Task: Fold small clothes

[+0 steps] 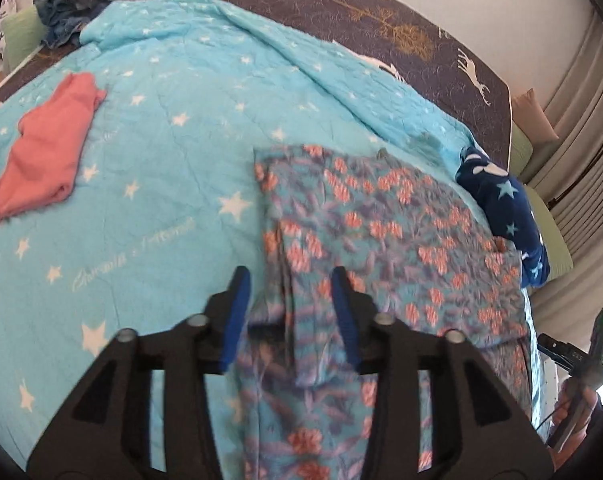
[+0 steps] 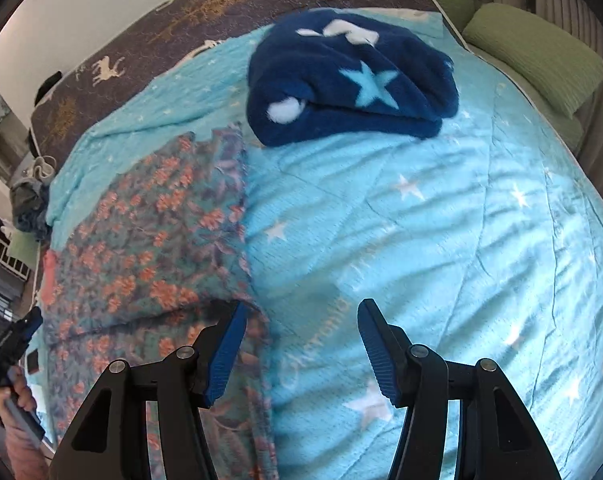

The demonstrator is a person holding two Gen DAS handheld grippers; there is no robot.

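A floral blue-and-coral garment point(image 1: 385, 232) lies partly folded on the light blue star blanket point(image 1: 149, 184). My left gripper point(image 1: 291, 280) is open, hovering over the garment's near left edge with nothing between its fingers. In the right wrist view the same garment point(image 2: 149, 232) lies at the left. My right gripper point(image 2: 301, 312) is open and empty above the blanket point(image 2: 441, 240), its left finger over the garment's right edge. A folded pink garment point(image 1: 47, 144) lies at the far left.
A folded dark blue star fleece point(image 2: 349, 76) lies beyond the floral garment. A pile of grey-blue clothes point(image 1: 71, 0) sits at the far corner. Green cushions point(image 2: 533, 56) lie beside the bed at the right. A dark deer-print bedspread point(image 1: 341, 4) covers the far side.
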